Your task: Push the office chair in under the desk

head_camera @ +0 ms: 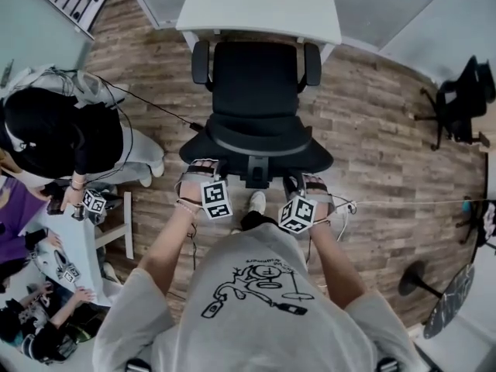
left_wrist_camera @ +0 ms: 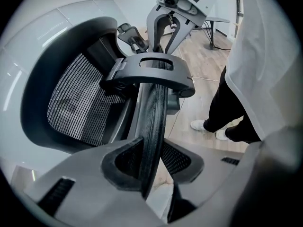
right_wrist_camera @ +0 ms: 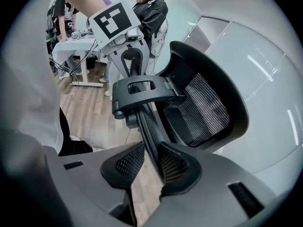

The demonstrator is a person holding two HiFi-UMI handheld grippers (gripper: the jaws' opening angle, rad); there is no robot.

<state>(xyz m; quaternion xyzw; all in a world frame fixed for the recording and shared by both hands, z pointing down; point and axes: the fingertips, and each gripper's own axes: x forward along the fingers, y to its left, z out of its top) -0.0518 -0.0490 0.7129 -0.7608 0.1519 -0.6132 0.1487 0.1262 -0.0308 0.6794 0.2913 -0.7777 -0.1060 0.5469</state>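
The black office chair (head_camera: 256,91) faces the white desk (head_camera: 260,6), its seat front at the desk's edge and its armrests just outside it. Both grippers hold the top rim of the backrest (head_camera: 256,147). My left gripper (head_camera: 200,167) is shut on the rim's left part, and its pads (left_wrist_camera: 124,161) pinch the thin mesh edge (left_wrist_camera: 154,117). At the rim's right part my right gripper (head_camera: 306,183) is shut the same way, its pads (right_wrist_camera: 174,167) against the mesh edge (right_wrist_camera: 147,131). A black centre bracket (left_wrist_camera: 152,72) sits on the rim between the two.
Several people stand and sit around a white table (head_camera: 74,246) at the left. Another black chair (head_camera: 461,99) stands at the right, with a round-based stand (head_camera: 418,277) nearer. A cable (head_camera: 155,107) runs over the wood floor to the chair. My shoe (head_camera: 256,202) is behind the backrest.
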